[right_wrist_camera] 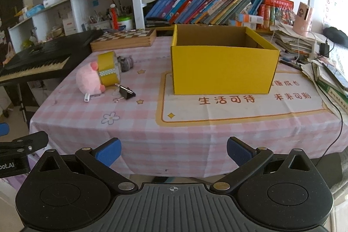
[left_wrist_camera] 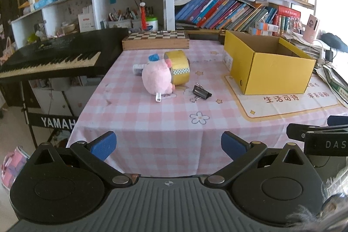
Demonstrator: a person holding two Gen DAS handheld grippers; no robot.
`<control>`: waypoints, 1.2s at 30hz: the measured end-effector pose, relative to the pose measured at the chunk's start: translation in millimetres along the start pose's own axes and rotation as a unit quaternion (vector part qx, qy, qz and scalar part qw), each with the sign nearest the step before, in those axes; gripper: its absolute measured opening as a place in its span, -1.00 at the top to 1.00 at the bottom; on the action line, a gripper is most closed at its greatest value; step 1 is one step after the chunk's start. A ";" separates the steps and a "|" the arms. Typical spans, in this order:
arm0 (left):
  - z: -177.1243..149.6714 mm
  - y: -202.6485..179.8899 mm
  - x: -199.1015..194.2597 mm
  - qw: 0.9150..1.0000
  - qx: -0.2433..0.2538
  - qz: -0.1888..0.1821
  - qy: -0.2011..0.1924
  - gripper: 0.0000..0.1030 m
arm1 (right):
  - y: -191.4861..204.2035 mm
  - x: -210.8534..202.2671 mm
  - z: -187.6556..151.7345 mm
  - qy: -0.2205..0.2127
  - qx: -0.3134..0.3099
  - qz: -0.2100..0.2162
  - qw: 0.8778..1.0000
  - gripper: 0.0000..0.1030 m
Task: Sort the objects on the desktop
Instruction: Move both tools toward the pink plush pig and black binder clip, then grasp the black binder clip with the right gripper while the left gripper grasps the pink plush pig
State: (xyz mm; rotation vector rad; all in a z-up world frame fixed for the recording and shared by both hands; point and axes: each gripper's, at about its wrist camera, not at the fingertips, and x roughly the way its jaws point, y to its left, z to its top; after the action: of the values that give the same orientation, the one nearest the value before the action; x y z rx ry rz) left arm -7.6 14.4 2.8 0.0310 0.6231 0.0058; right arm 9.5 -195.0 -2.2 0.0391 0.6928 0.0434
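A pink plush pig [left_wrist_camera: 157, 78] [right_wrist_camera: 89, 79] lies on the pink checked tablecloth, touching a yellow tape roll [left_wrist_camera: 178, 66] [right_wrist_camera: 108, 68]. A black binder clip [left_wrist_camera: 201, 92] [right_wrist_camera: 126, 92] lies just in front of them. A small dark object [left_wrist_camera: 137, 69] [right_wrist_camera: 126, 62] sits behind the pig and the tape. An open yellow cardboard box [left_wrist_camera: 269, 64] [right_wrist_camera: 221, 62] stands to the right, empty as far as its inside shows. My left gripper [left_wrist_camera: 168, 146] and right gripper [right_wrist_camera: 174, 150] are both open and empty, held at the table's near edge, well short of the objects.
A wooden chessboard box [left_wrist_camera: 155, 39] [right_wrist_camera: 124, 39] lies at the back of the table. A black Yamaha keyboard [left_wrist_camera: 54, 55] [right_wrist_camera: 34, 60] stands left of the table. Stacked papers and cables [right_wrist_camera: 322, 66] crowd the right edge. Bookshelves rise behind.
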 end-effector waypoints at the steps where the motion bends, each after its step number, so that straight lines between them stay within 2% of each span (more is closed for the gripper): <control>1: -0.5 0.5 1.3 1.000 -0.002 0.000 0.002 -1.00 | 0.9 0.3 0.2 0.000 -0.002 0.001 1.000 -1.00; 11: 1.2 4.2 7.3 1.000 0.010 0.006 0.008 -1.00 | 13.0 5.8 5.4 -0.001 -0.018 0.011 1.000 -1.00; 26: 10.7 12.1 17.1 1.000 -0.004 0.007 0.007 -1.00 | 31.6 15.8 20.8 -0.002 -0.059 0.030 0.998 -1.00; 31: 11.3 18.2 20.6 1.000 -0.021 0.000 0.004 -1.00 | 37.3 22.6 25.0 0.000 -0.075 0.056 0.996 -1.00; 36: 15.0 26.6 30.7 0.999 -0.039 0.012 0.008 -1.00 | 44.4 37.3 33.0 0.004 -0.092 0.084 0.992 -1.00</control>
State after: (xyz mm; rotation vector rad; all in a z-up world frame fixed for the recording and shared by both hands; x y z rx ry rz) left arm 26.2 41.0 -2.1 -0.0363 0.6377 0.0535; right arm 58.1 -149.4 1.6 -0.0792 0.6906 0.2685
